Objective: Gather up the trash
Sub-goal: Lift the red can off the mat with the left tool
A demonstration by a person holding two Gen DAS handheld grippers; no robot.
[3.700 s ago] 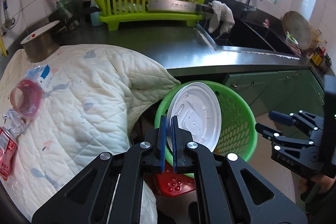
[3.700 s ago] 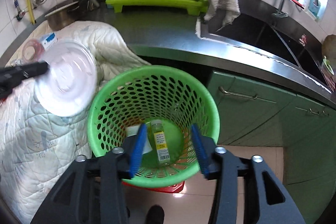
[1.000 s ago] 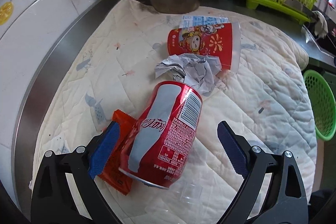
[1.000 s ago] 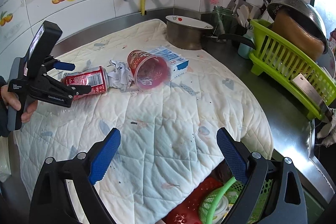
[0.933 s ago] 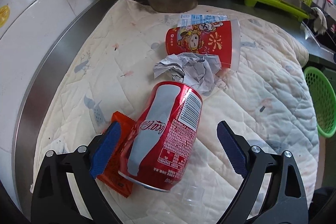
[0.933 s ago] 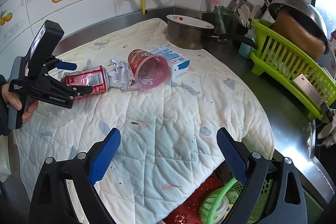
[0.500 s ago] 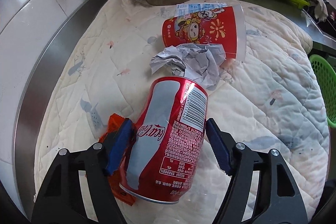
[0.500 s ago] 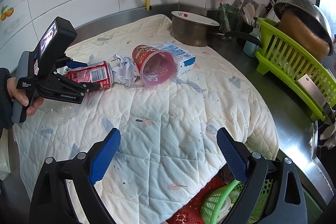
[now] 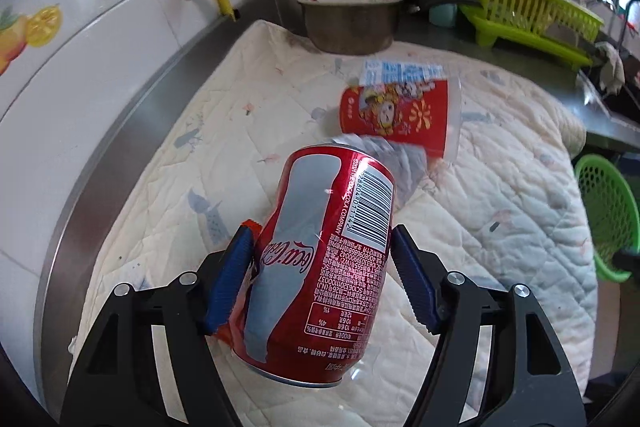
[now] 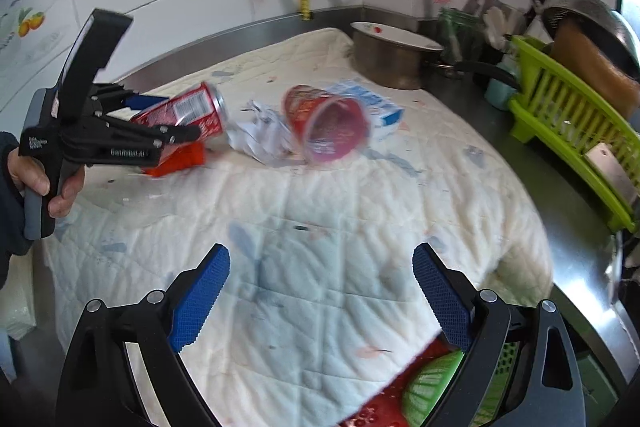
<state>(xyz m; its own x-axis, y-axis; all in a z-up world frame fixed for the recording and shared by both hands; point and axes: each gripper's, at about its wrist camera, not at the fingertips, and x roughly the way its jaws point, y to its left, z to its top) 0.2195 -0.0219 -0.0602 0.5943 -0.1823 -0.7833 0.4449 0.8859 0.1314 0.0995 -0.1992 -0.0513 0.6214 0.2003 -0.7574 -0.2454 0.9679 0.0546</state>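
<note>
The left tool [image 9: 322, 281] has just closed: its blue pads now clamp the red aluminium cola can [image 9: 320, 263], which a second ago lay loose between wide jaws. The can is tipped up off the white quilted cloth [image 9: 500, 211] on the bench, low centre of frame. Next stop, likely the green mesh basket [image 9: 604, 215] at right. The left tool points steeply down; the right tool [image 10: 320, 295] hangs wide open, empty.

left gripper [image 9: 322, 279]: jaws just closed from wide apart onto cola can [image 9: 320, 259], pads now pressing both sides | can: was lying on quilt [image 9: 500, 195], now raised, far end tipped up, lower centre of left-wrist frame | orange wrapper [image 10: 178, 157]: uncovered, left of right-wrist frame
</note>
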